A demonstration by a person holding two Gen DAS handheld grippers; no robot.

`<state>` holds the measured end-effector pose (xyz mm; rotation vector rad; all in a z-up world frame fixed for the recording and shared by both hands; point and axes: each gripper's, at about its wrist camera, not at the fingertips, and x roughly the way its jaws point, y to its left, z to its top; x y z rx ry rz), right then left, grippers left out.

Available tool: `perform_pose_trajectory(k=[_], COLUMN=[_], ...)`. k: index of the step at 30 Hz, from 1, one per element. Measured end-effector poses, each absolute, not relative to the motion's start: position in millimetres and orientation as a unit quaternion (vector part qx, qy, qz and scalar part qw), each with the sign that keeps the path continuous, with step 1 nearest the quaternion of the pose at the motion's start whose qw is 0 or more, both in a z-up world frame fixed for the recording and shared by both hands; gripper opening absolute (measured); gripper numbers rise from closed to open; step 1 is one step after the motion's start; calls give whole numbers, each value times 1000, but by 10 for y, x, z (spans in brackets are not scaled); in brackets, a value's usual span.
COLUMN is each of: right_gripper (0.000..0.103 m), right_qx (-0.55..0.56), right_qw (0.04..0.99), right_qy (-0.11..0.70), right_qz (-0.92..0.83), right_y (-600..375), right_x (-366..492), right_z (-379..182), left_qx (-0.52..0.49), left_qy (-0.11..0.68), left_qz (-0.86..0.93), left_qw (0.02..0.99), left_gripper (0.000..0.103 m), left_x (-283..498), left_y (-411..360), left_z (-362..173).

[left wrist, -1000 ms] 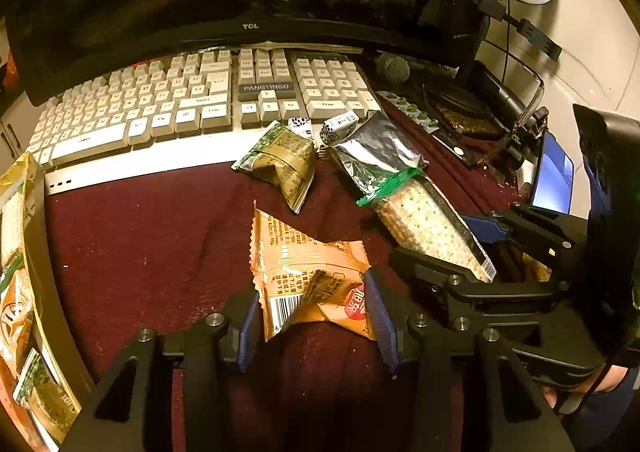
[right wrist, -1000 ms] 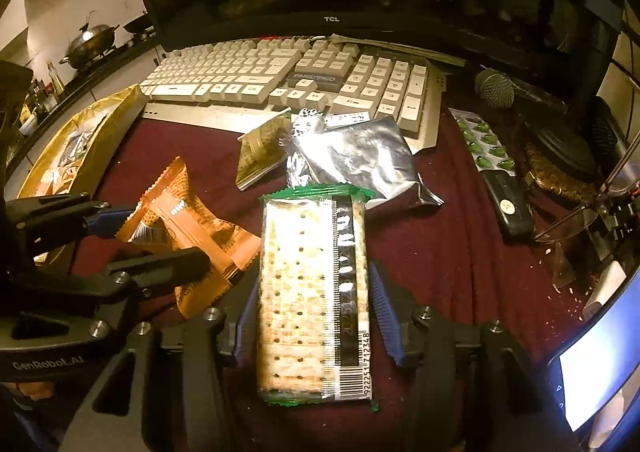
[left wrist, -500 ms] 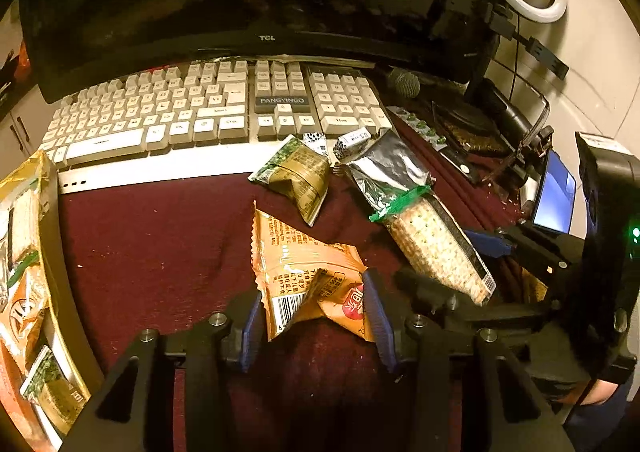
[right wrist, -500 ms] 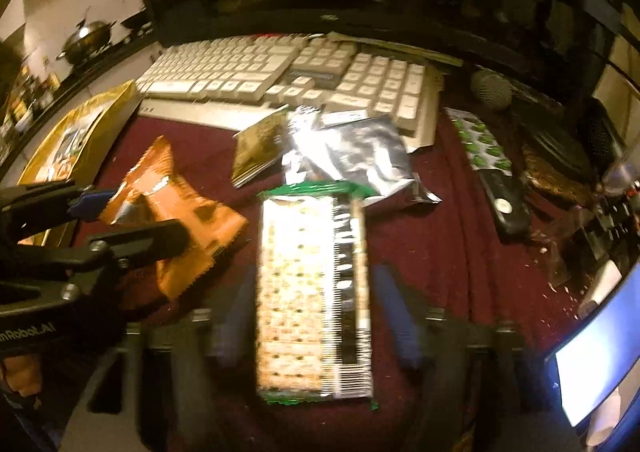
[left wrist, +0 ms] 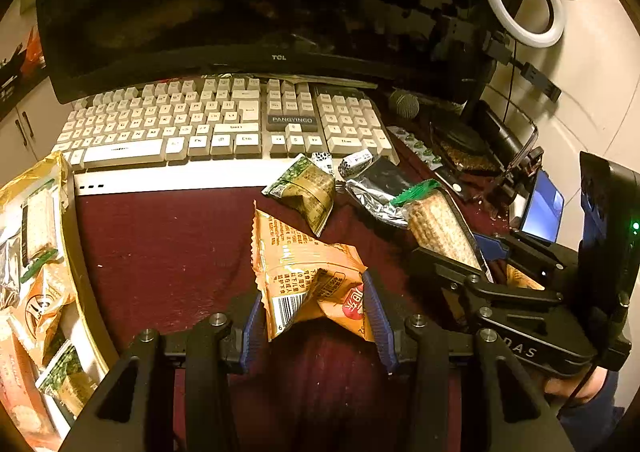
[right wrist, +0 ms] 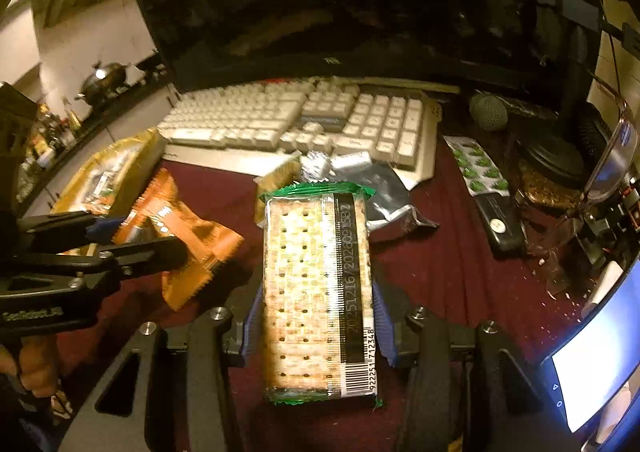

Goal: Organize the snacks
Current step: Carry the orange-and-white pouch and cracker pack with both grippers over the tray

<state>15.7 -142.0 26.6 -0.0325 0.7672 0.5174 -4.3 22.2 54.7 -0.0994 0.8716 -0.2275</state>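
My left gripper is shut on a crumpled orange snack packet, its blue pads pressing both sides just above the dark red cloth. In the right wrist view the same packet shows at the left, in the left gripper. My right gripper is shut on a long cracker pack with green ends and a black barcode strip. The cracker pack also shows at the right of the left wrist view. A gold tray holding several snacks lies at the far left.
A green packet, a silver foil packet and small wrapped sweets lie in front of a beige keyboard under a dark monitor. A microphone, a pill blister, a black remote and a lit phone crowd the right.
The left gripper has risen a little with the orange packet. The right jaws have closed in on the cracker pack and that gripper has tipped upward, showing more of the monitor.
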Motion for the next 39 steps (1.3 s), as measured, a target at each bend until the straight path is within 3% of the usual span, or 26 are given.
perform_pose_trajectory(k=[7,24,39], right_gripper=[45,45,45], right_qx=[5,94,34], right_qw=[893,835,791], right_qy=[353,410,430], right_qz=[280,355,435], right_y=[-1412,-1094,282], right_x=[93,-17,59], right_z=[356,490,980], left_qx=[-59,-106,-120], left_qy=[410,372,353], left_qz=[-108,-58,59], left_qw=[904,921,926], left_gripper=[49,49,49], left_x=[-122,-399,-640], left_y=[330,1126,2467], left_z=[651,977,1242])
